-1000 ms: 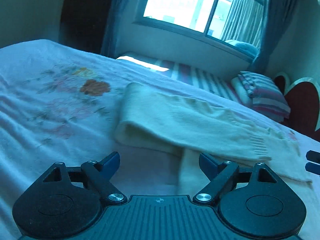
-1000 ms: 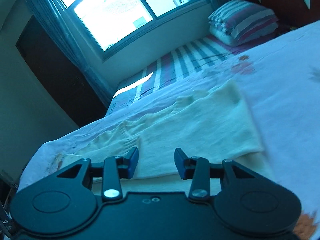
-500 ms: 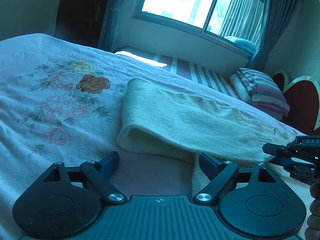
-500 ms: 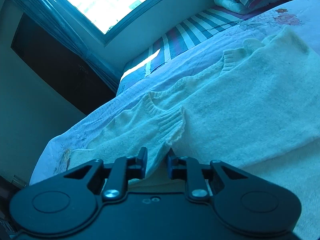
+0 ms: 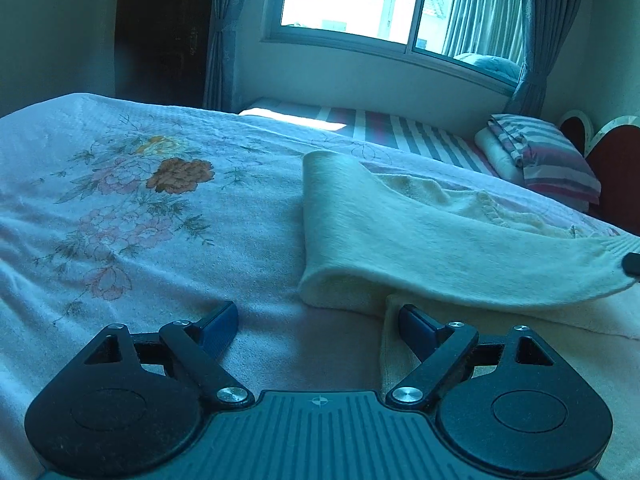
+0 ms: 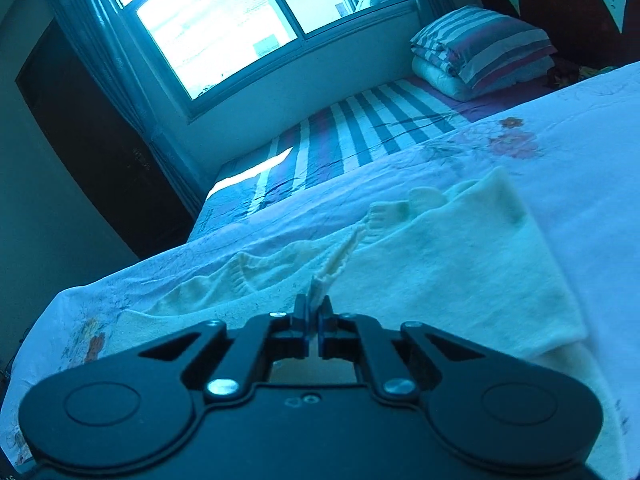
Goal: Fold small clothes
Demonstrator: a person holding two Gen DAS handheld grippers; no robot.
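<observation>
In the left wrist view, the left tool (image 5: 318, 322) is held wide open and empty just above the floral bedspread (image 5: 120, 208), its right finger (image 5: 416, 328) at the near edge of the cream sweater (image 5: 420, 248). The sweater is spread on the bed with one part folded over the rest, and its ribbed end is raised at the right edge of the frame. In the right wrist view, the right tool (image 6: 314, 322) is seen closed on a ribbed edge of the sweater (image 6: 448, 280), which is lifted between the fingers. A striped pillow (image 6: 480, 48) is seen near the window (image 6: 216, 20).
</observation>
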